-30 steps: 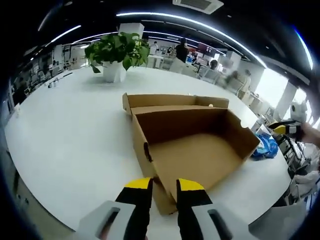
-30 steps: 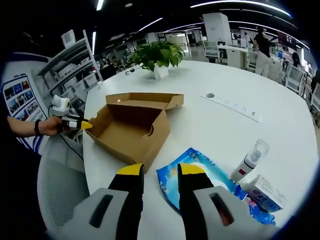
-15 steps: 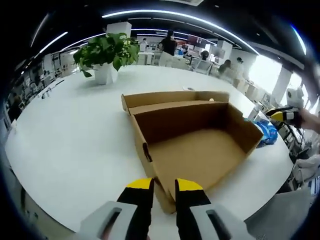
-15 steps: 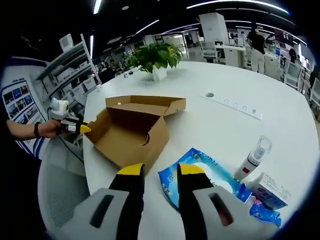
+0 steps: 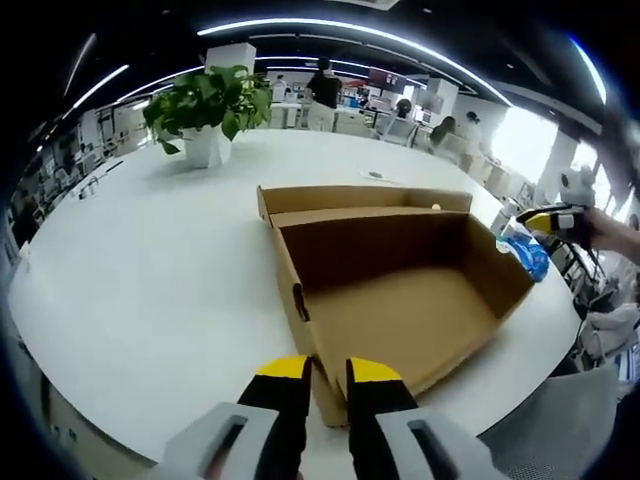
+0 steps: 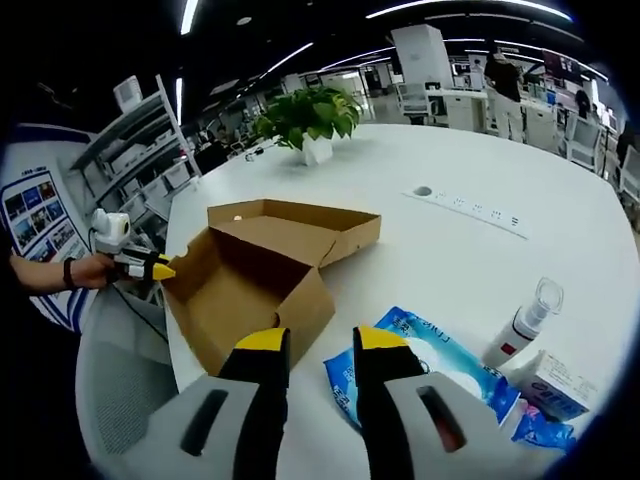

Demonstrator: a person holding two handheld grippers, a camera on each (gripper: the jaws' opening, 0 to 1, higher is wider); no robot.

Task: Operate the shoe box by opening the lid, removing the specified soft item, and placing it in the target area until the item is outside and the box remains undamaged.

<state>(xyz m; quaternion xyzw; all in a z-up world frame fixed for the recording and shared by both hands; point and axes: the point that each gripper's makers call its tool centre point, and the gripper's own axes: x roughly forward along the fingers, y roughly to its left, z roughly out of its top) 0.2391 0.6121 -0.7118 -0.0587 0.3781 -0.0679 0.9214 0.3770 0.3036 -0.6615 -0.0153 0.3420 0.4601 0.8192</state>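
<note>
In the left gripper view, the left tongs (image 5: 325, 372) are seen at bottom centre, narrowly spread with nothing pinched, just before the near corner of the shoe box (image 5: 400, 300). The box lies open and bare inside at frame centre on the white bench (image 5: 150, 270); its lid (image 5: 360, 198) is folded back behind it. A blue packet (image 5: 527, 255) at the right edge is partly hidden by the box wall. Compared with half a second ago, the box is framed slightly further right.

In the right gripper view, the right tongs (image 6: 313, 345) are likewise slightly parted and empty. The blue packet (image 6: 420, 365) is cut off by them at lower right. The box (image 6: 250, 290) is now closer, and its far wall is harder to make out.
</note>
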